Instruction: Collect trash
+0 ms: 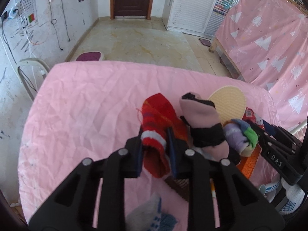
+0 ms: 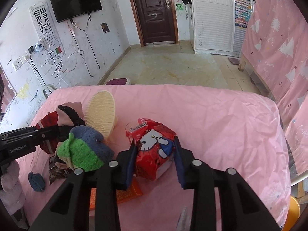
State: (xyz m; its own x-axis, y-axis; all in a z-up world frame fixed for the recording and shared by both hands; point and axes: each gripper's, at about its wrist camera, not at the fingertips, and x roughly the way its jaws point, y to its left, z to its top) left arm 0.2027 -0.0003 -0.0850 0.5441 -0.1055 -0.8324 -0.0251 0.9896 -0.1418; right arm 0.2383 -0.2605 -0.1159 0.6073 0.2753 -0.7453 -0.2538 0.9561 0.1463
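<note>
- Left hand-held gripper [image 1: 155, 144]: jaws nearly closed, pads pinching the cuff of a red knitted sock [image 1: 156, 127], which lies on the bed [image 1: 80, 100]. A sock is hardly trash; presumably gripped to clear it aside.
- Right hand-held gripper [image 2: 154, 154]: jaws narrowed onto a red cartoon-cat snack wrapper [image 2: 152, 146], crumpled between the pads. Likely the trash item.
- Wrapper sits mid-bed; at its 9 o'clock a green-blue fuzzy sock [image 2: 84, 150], at 11 o'clock a cream brush [image 2: 101, 107].
- An orange packet [image 2: 123, 192] lies under the right jaws, uncollected.

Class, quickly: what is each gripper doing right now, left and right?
Left gripper: closed on the red knitted sock with a white band.
Right gripper: closed on the red cartoon-cat snack wrapper.
</note>
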